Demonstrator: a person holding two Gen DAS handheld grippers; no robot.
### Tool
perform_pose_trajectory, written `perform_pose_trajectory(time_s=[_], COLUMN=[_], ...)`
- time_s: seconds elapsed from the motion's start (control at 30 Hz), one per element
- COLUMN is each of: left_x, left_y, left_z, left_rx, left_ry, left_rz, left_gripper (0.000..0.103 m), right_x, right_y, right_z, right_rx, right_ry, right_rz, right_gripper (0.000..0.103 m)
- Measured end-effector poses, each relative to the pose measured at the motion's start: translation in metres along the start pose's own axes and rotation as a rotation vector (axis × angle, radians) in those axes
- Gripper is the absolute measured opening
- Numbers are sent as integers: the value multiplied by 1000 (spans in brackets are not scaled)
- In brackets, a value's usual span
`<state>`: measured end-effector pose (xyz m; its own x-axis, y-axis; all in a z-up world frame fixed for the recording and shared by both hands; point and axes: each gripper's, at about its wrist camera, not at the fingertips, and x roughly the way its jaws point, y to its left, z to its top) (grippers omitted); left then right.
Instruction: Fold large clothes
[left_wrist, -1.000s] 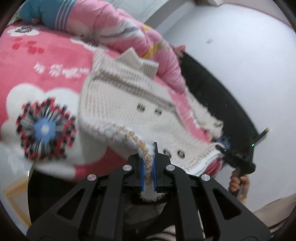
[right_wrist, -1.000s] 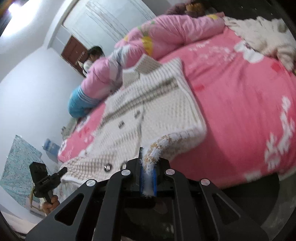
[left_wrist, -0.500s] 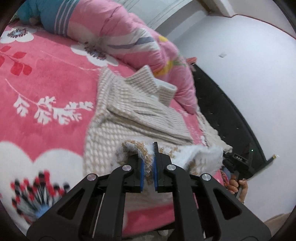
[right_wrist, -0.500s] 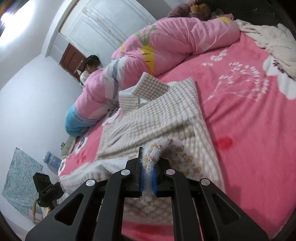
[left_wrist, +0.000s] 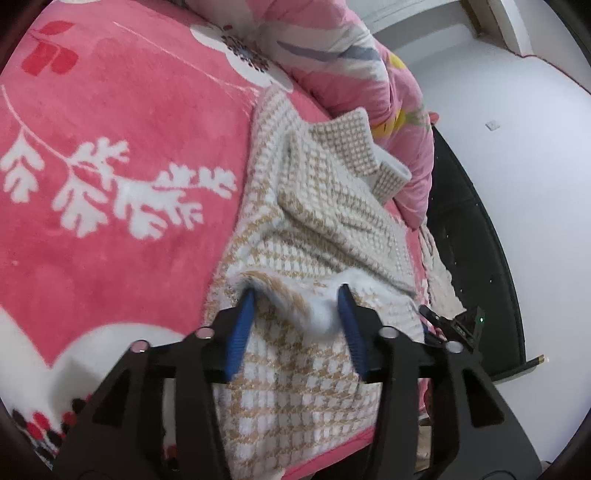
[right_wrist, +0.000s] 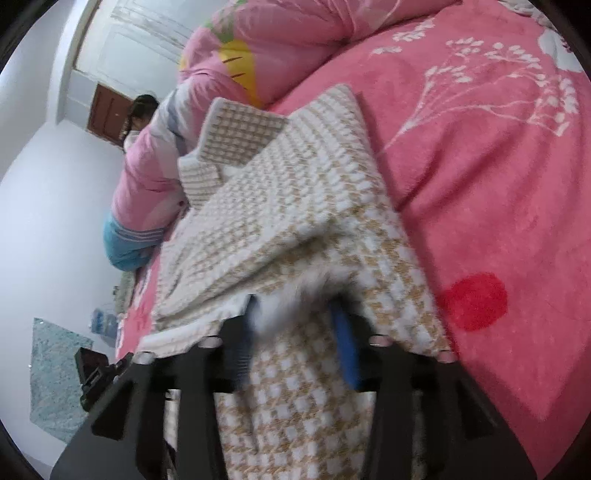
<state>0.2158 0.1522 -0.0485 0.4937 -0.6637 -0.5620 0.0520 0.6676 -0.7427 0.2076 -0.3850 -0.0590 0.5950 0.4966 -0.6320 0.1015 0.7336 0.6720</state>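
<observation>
We are letting go: left gripper (left_wrist: 295, 306) and right gripper (right_wrist: 299, 325) fingers spread, released, the folded knit coat (left_wrist: 317, 225) lying between them on the bed (left_wrist: 110, 147); next, likely backing out cleanly.

The left gripper (left_wrist: 295, 314) hangs over the folded knit coat (left_wrist: 314, 229), its blue pads (left_wrist: 240, 332) spread wide — a fluffy white hem fold (left_wrist: 317, 310) lies loose between them. The coat rests on a pink flowered blanket (left_wrist: 110, 147), its collar (left_wrist: 362, 147) near a pink quilt (left_wrist: 351, 55).
</observation>
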Motion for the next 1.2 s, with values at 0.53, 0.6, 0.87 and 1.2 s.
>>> perform_pose_trajectory(time_s=[0.53, 0.6, 0.87, 1.2], left_x=[-45, -34, -20, -10], left_y=[-56, -53, 5, -30], left_z=[-98, -116, -119, -112], left_rx=[278, 266, -16, 126], left_ry=[-7, 37, -116, -265], left_rz=[73, 73, -83, 280], left_gripper=[72, 73, 72, 17], right_x=[-90, -90, -67, -30], right_y=[4, -2, -31, 5], right_z=[-92, -108, -109, -82], right_rx=[-14, 1, 107, -129], right_ry=[-75, -51, -92, -165], right_rz=[-15, -16, 12, -216], right_gripper=[73, 73, 73, 29])
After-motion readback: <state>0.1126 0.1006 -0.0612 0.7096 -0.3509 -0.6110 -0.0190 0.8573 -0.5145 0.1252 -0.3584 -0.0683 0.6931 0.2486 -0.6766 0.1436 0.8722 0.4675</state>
